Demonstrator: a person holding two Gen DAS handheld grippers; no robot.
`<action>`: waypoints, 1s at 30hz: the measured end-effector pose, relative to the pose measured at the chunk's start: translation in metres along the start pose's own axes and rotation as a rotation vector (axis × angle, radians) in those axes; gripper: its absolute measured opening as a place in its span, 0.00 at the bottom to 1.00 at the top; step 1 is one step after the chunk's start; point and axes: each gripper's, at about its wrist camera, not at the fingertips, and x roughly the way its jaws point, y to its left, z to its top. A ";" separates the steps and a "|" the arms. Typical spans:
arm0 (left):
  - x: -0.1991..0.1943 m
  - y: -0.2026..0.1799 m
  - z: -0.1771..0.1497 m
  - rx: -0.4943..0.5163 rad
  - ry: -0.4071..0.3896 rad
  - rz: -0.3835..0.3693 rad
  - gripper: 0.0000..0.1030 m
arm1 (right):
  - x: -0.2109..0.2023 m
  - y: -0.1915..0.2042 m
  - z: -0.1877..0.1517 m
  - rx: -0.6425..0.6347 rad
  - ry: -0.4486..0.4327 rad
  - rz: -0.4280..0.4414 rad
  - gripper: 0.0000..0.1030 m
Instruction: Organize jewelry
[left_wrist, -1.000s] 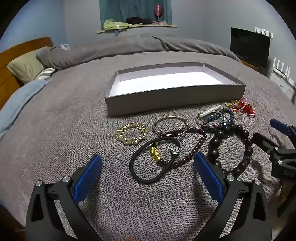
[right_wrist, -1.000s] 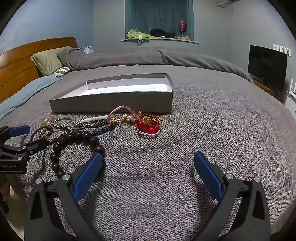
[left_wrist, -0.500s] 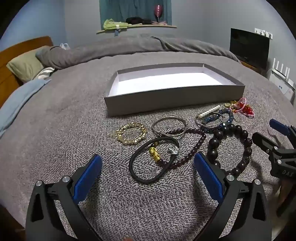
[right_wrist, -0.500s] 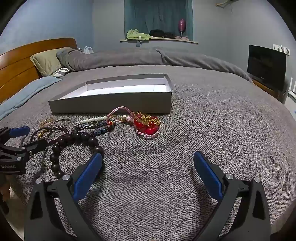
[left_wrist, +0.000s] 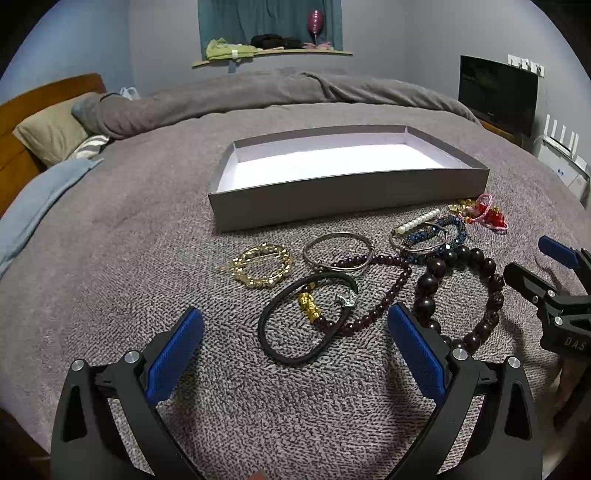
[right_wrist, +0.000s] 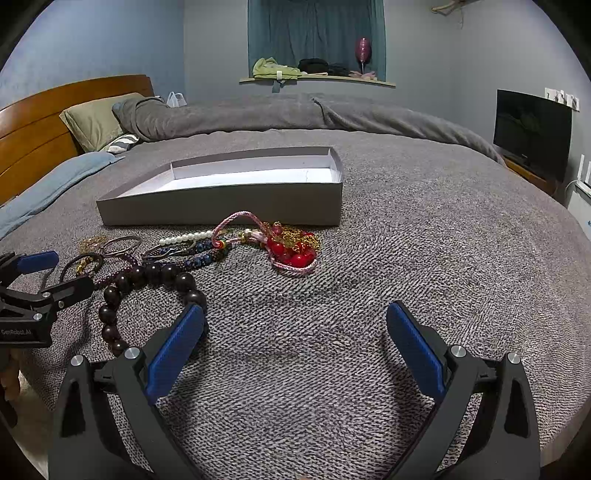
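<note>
On the grey knitted bedspread the jewelry lies in a loose group in front of the shallow grey box, which has a white floor and nothing in it. Nearest to the left gripper lies a black cord bracelet with a gold charm; a thin string of dark red beads crosses it. Behind it are a gold chain ring and a silver bangle. To the right, a big dark wooden bead bracelet lies between the two grippers, and part of it is hidden behind the left gripper's right finger. Further back are a short pearl strand, a blue beaded bracelet and a pink cord with red beads, just before the box wall. The left gripper has its jaws wide apart and holds nothing; the right gripper is the same, over bare bedspread. On the body of the right gripper one can read "D.A.S", and on the left one "GenRobot.AI". To the right of the red beads the bedspread is free up to the bed edge. A dark screen stands by the right wall.
</note>
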 end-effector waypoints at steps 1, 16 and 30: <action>0.000 0.000 0.000 0.001 0.000 0.001 0.96 | 0.000 0.000 0.000 0.000 0.000 0.000 0.95; 0.000 0.001 0.000 0.001 0.001 0.000 0.96 | 0.000 0.000 0.001 0.000 0.003 0.001 0.95; 0.000 0.000 0.000 0.002 0.002 0.000 0.96 | 0.002 0.000 -0.001 -0.001 0.007 0.000 0.95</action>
